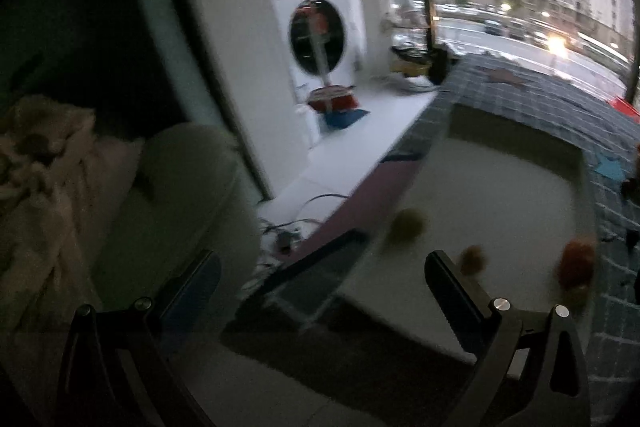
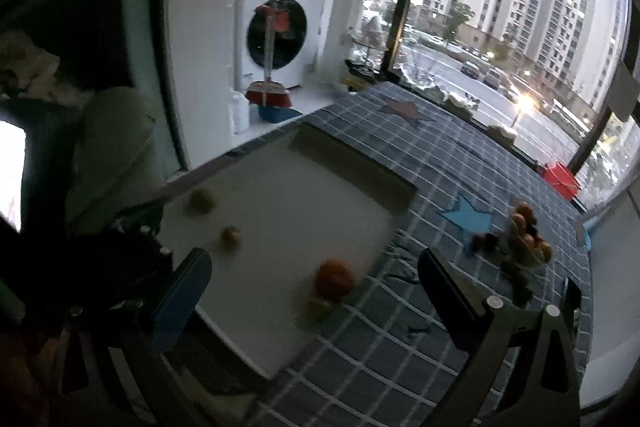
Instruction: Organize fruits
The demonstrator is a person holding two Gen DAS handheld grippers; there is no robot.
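Both the left gripper [image 1: 320, 291] and the right gripper [image 2: 316, 287] hold their jaws wide apart, empty. On the bench, the white rectangular tray [image 2: 288, 203] carries a round orange fruit [image 2: 334, 279] and two small yellowish fruits [image 2: 200, 201].

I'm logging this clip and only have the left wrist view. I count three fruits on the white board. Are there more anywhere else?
Observer: Yes. The right wrist view shows a heap of fruit on the checked cloth, to the right of the white board.
Reviewer: Is the right tool carrying anything?
Observer: No. The right tool is open and empty, above the board's near edge.
Reviewer: Is anything lying by the orange fruit?
Observer: A small yellowish fruit, blurred, sits right next to the orange fruit at the board's edge.
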